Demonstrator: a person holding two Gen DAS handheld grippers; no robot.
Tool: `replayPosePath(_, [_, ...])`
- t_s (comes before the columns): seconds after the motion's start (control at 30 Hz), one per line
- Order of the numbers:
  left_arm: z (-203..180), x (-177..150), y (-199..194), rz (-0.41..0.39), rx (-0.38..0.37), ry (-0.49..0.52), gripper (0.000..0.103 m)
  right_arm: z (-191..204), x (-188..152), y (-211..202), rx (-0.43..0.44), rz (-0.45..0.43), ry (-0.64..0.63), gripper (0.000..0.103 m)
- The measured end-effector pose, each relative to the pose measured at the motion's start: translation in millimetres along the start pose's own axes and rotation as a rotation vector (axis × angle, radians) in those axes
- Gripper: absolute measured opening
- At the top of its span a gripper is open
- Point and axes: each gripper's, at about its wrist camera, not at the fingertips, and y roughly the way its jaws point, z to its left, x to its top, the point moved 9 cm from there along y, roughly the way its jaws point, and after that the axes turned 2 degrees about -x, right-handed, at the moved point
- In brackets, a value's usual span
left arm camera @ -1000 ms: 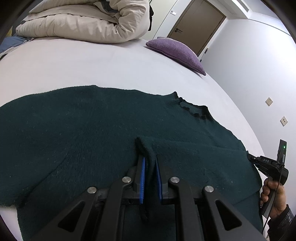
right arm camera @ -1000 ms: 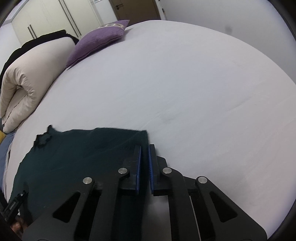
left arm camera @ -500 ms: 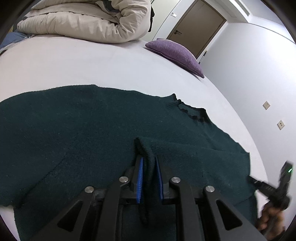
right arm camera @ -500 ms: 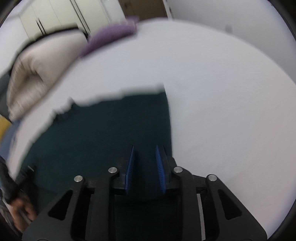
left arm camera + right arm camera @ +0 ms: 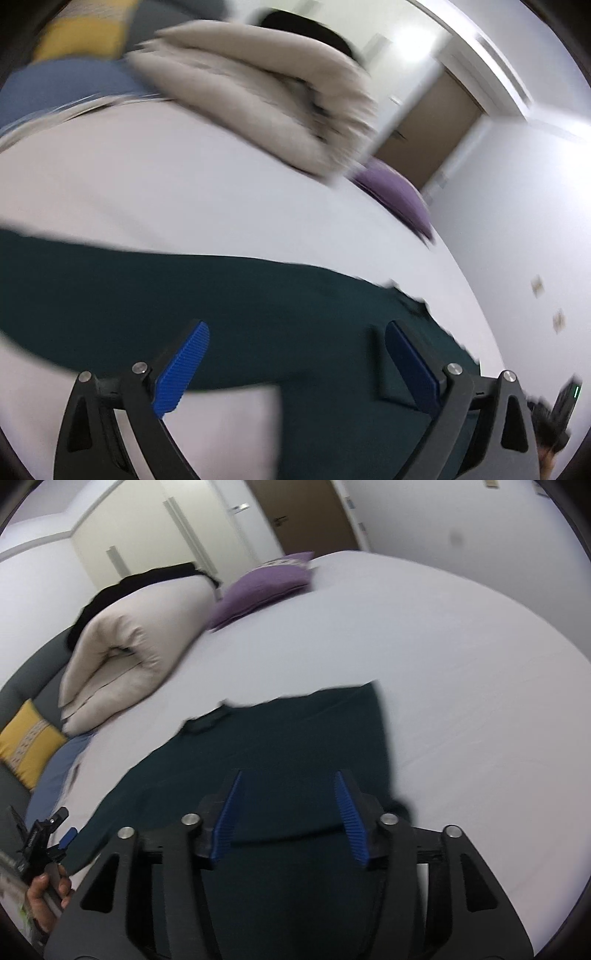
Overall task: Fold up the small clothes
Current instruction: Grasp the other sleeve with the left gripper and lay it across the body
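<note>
Across the lower half of both frames: I see the dark green sweater [image 5: 229, 295] lying flat on the white bed sheet [image 5: 147, 184].
Left gripper: my left gripper [image 5: 295, 354] has its blue pads [image 5: 181, 369] spread wide, and they hold nothing; the sweater lies under and beyond them.
Right gripper: my right gripper [image 5: 290, 812] is also spread wide and grips nothing; the sweater fills the gap between its blue pads [image 5: 351, 823].
Sweater in right view: the sweater [image 5: 295, 746] runs from the bottom centre up to the middle of the frame, with a straight edge on its right side and the neckline at the upper left of the cloth.
Sweater in left view: one white patch of sheet shows at the bottom centre, beside a straight edge of the cloth. This view is blurred.
Background: a folded beige duvet [image 5: 133, 646] sits at the upper left, a purple pillow [image 5: 266, 587] near the top centre, a yellow cushion [image 5: 26, 742] at the left edge.
Other hand: at the lower left of the right view I see a hand [image 5: 44, 897] holding the other tool.
</note>
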Motion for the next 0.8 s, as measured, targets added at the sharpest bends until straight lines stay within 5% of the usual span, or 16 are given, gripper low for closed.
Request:
replayPosePath(0.17, [118.6, -2.6, -48.2, -0.055, 0.089, -0.290, 0.096, 24.7, -46.6, -21.0, 0.115, 0.076, 0.024, 0.051])
replayPosePath(0.27, [158.0, -7.9, -68.4, -0.090, 0.112, -0.402, 0.093, 42.0, -71.6, -22.8, 0.137, 0.118, 0.016, 0.051])
replayPosePath(0.7, [210.1, 0.9, -91.7, -0.289, 0.041, -0.721, 0.091, 80.2, -106.2, -15.7, 0.181, 0.165, 0.002, 0.051])
replayPosePath(0.8, [222.7, 9.5, -85.8, -0.327, 0.021, -0.780, 0.081, 82.9, -109.1, -13.9, 0.185, 0.172, 0.002, 0.051])
